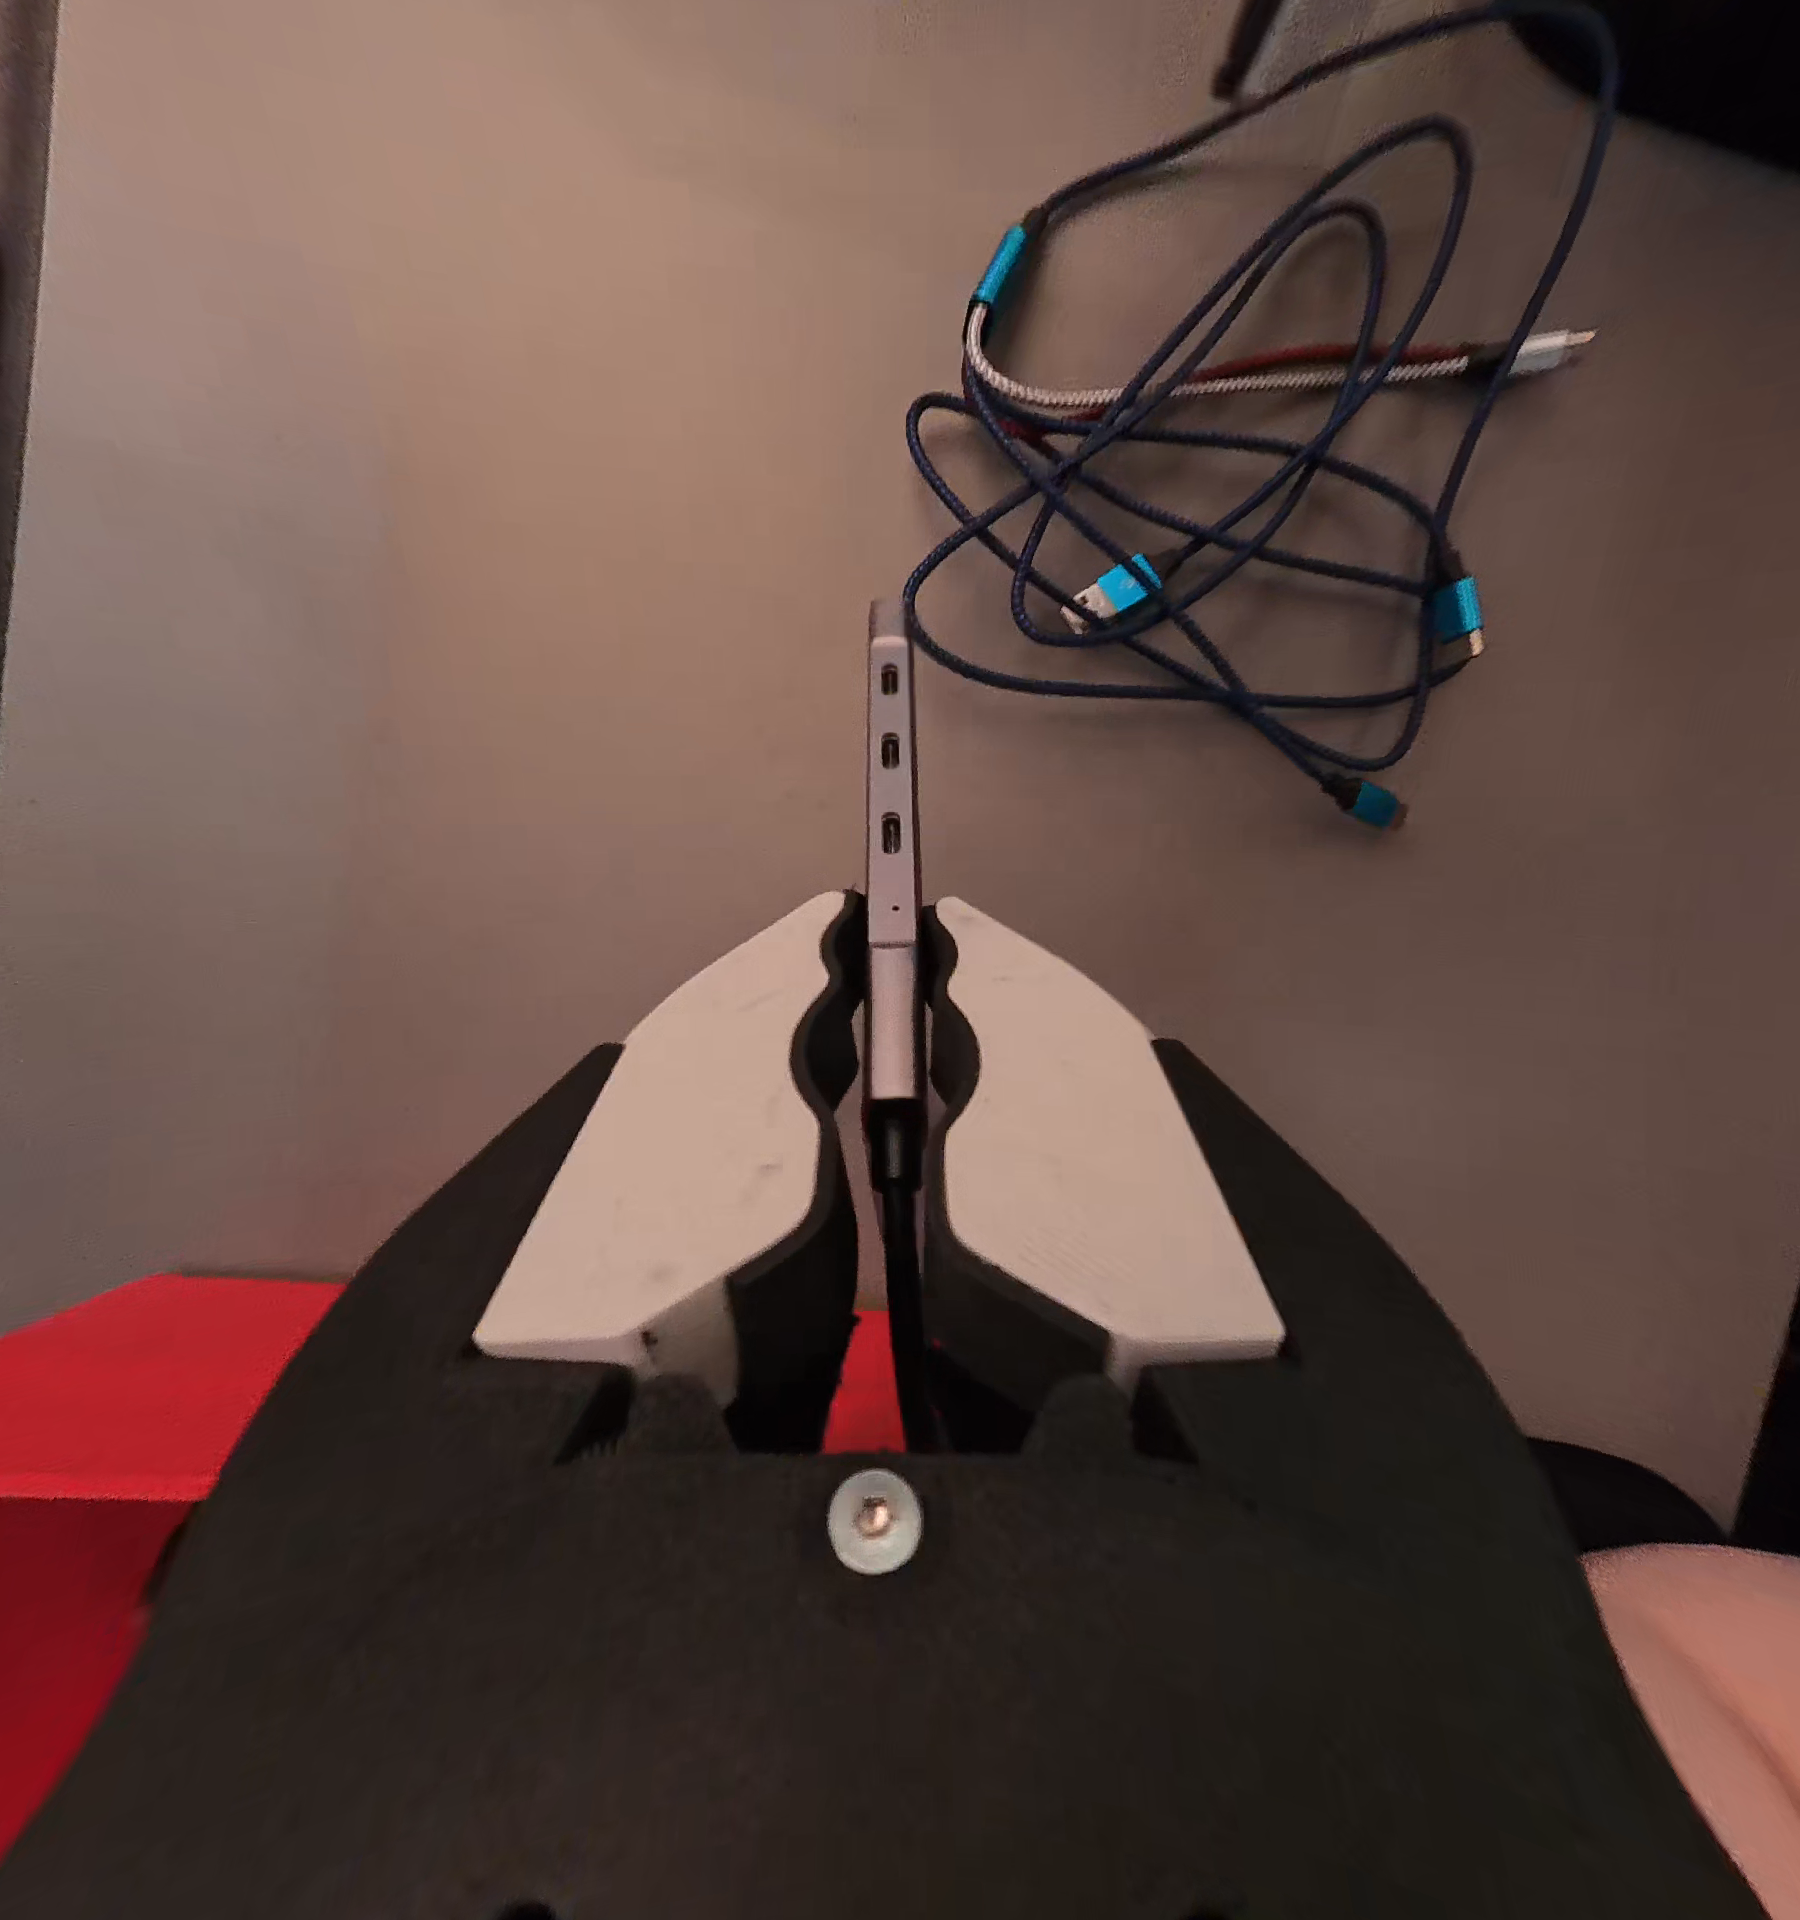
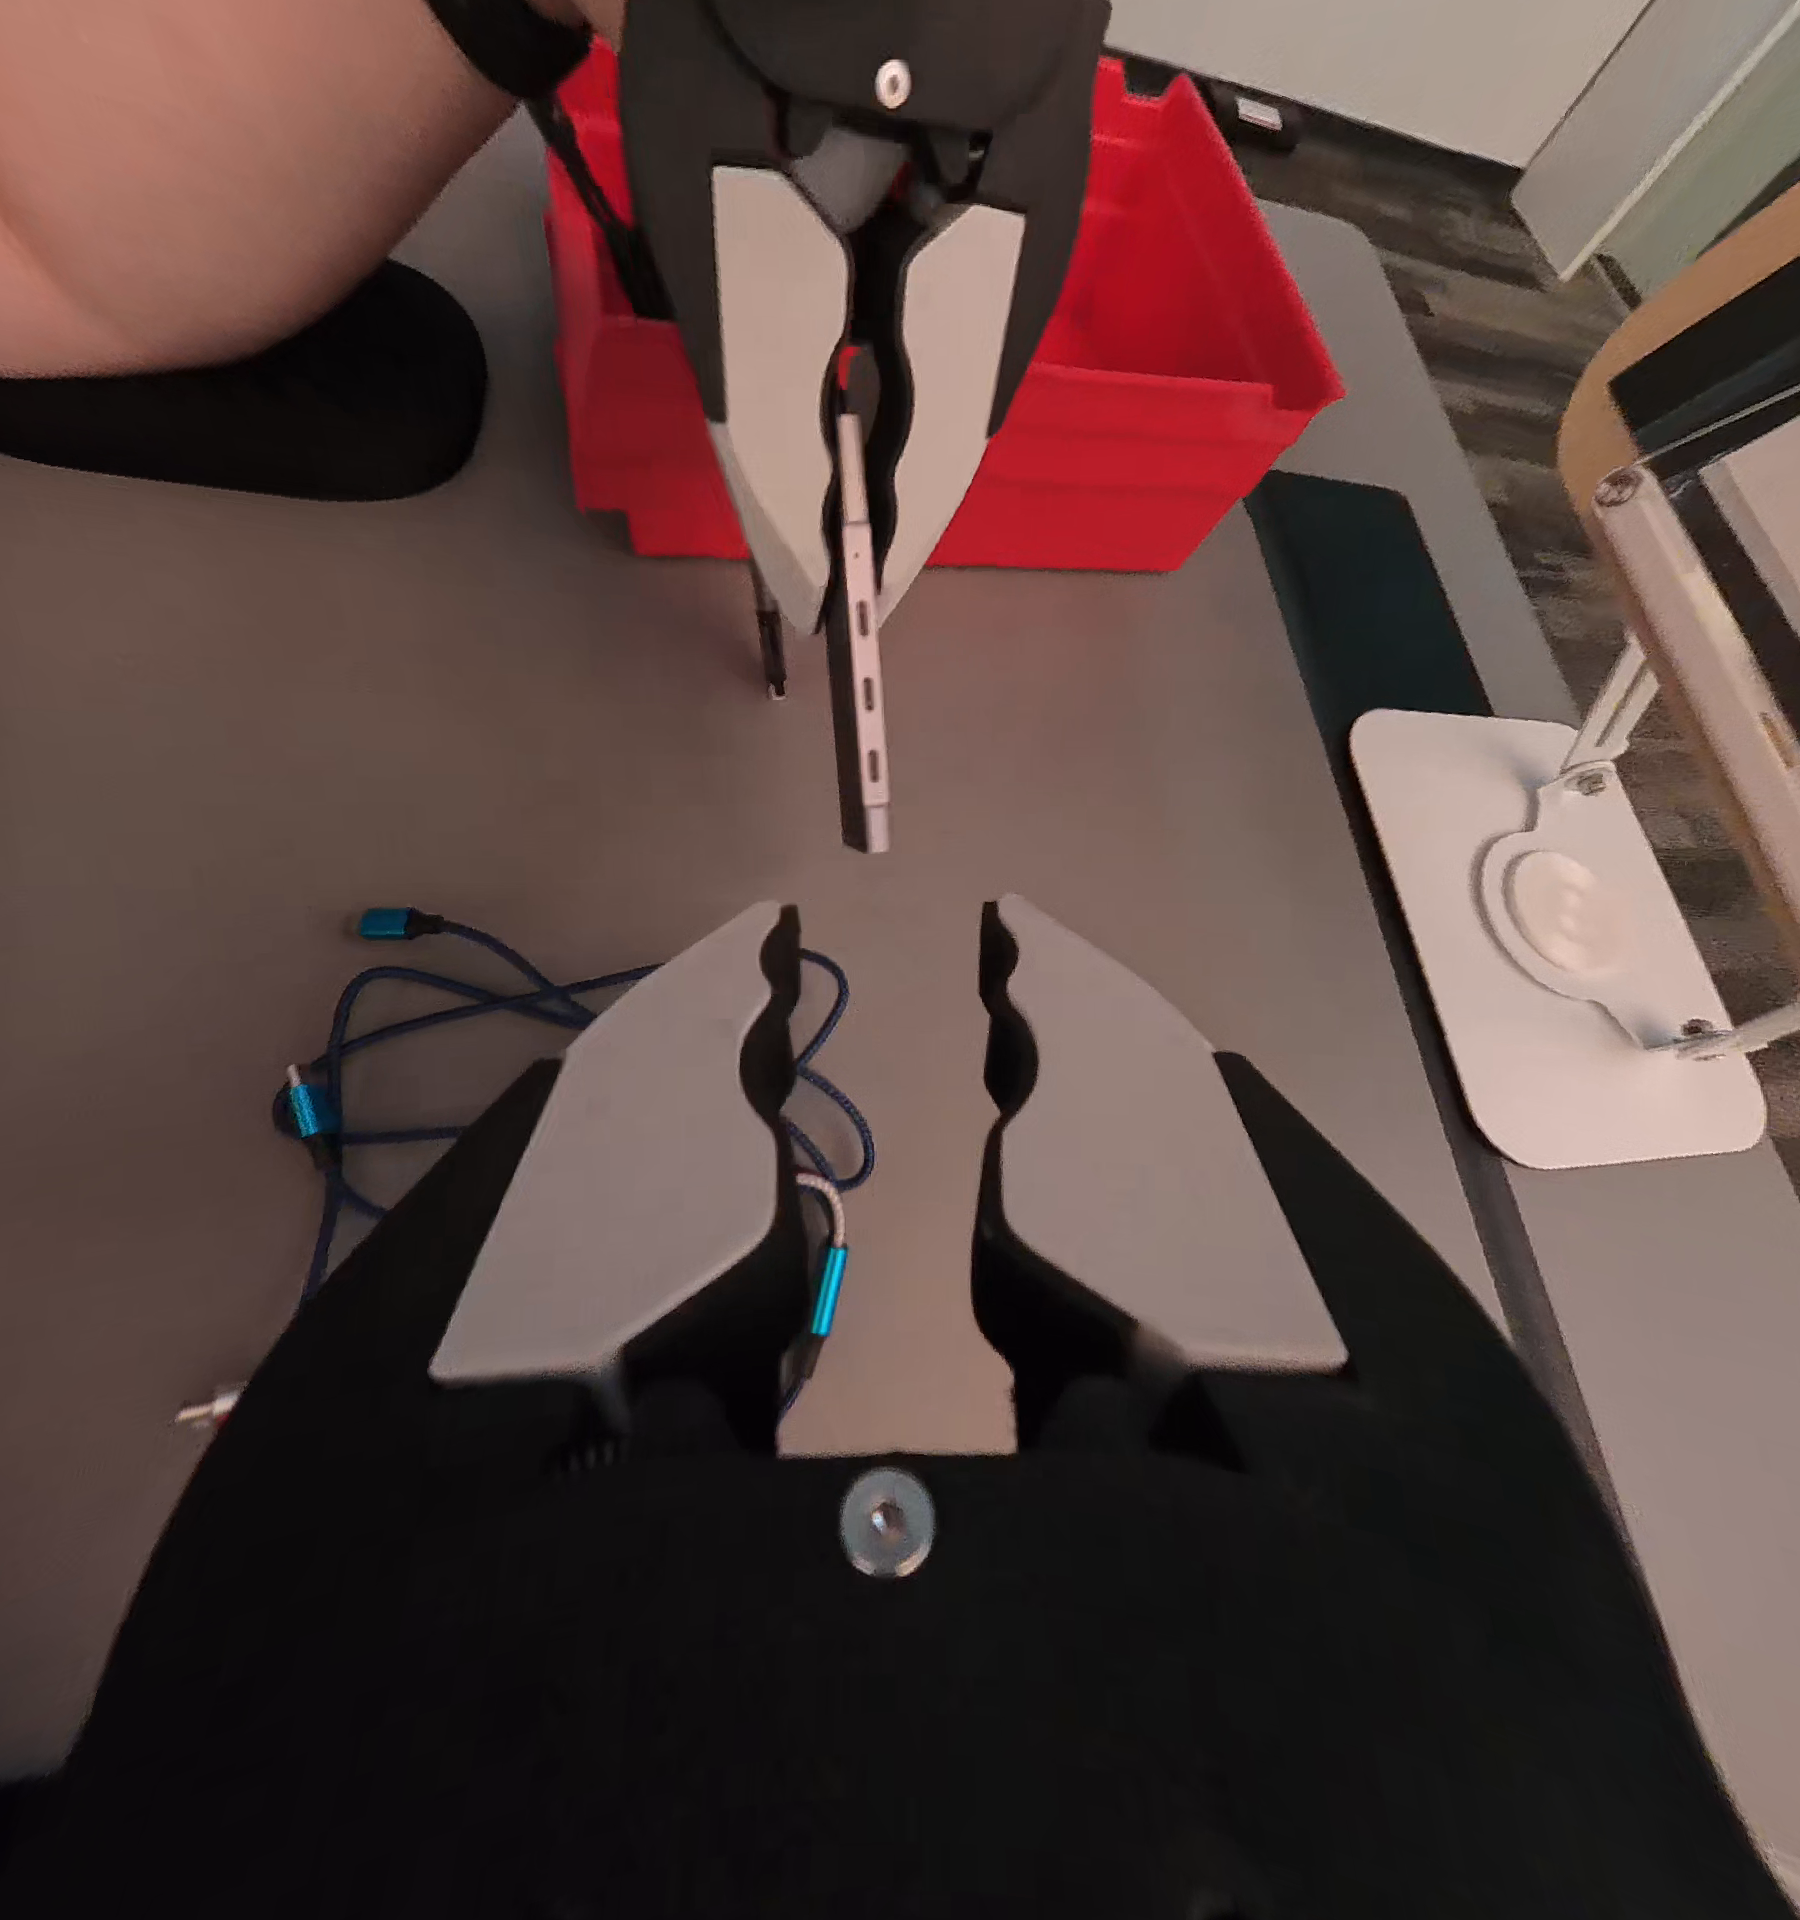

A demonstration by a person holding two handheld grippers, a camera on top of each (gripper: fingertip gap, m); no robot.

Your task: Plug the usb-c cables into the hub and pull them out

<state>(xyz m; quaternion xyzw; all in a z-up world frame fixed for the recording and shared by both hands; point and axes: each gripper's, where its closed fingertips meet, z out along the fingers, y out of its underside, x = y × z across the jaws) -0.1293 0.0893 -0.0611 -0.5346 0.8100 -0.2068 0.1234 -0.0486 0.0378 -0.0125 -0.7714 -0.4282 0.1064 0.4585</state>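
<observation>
1. Grey metal hub (image 1: 894, 790) sits clamped edge-on between the white fingers of the left gripper (image 1: 894, 914), its narrow port side facing the camera with three small oval ports in a row.
2. Its black lead (image 1: 906, 1299) runs back between the fingers toward the gripper body.
3. From the right wrist view, the left gripper (image 2: 847, 613) points toward the camera, and the hub (image 2: 863, 717) sticks out past its fingertips, above the table (image 2: 252, 707) and not resting on it.
4. A short black plug (image 2: 771, 649) hangs beside that gripper's fingertips, close to the tabletop.
5. The right gripper (image 2: 888, 914) is spread wide with nothing between its fingers; its tips stop just short of the hub's free end.
6. The cables (image 1: 1239, 540) lie in a loose tangle on the table, well apart from the hub: dark blue braided cords with bright blue connector sleeves, plus a white braided one and a red one.
7. In the right wrist view part of this tangle (image 2: 439, 1018) shows to the left of and beneath the right gripper, and one blue sleeve (image 2: 829, 1294) shows in the gap between its fingers.
8. A red bin (image 2: 1135, 416) stands on the table behind the left gripper.
9. A white stand base (image 2: 1478, 935) rests at the table's right side.
</observation>
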